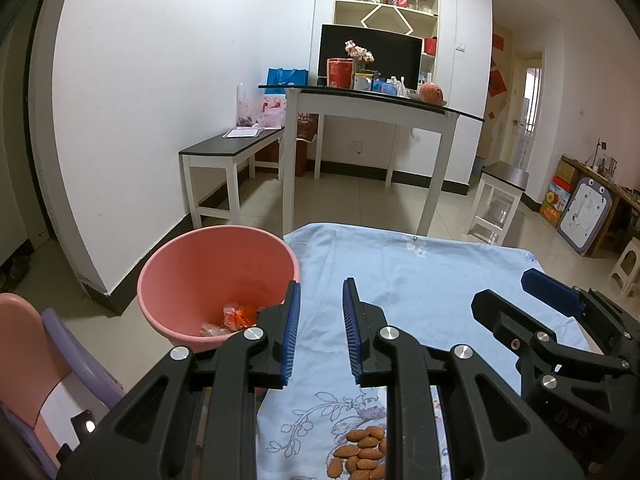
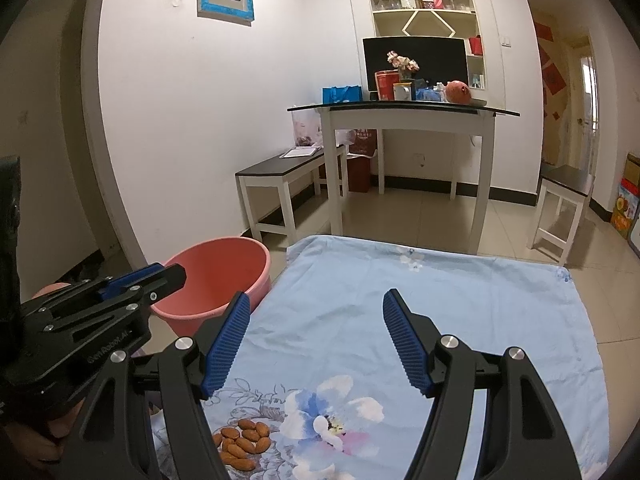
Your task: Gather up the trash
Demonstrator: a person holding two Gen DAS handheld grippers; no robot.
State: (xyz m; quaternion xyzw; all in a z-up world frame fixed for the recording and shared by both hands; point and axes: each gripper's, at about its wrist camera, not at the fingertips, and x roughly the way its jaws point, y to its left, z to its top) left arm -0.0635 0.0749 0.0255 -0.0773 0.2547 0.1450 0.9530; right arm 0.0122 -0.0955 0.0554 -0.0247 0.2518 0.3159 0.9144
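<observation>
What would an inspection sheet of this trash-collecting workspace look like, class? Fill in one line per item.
Surface: table under a light blue floral cloth, wrinkled.
Job's things: pink bucket beside the table's left edge, orange and clear wrappers at its bottom.
Clutter: pile of almonds on the cloth's near edge.
Grippers: left hand-held gripper open, empty, by the bucket; right hand-held gripper open wider, empty, over the cloth.
Cables: nothing seen.
Surroundings: white dining table with black screen, benches, wall shelves.
</observation>
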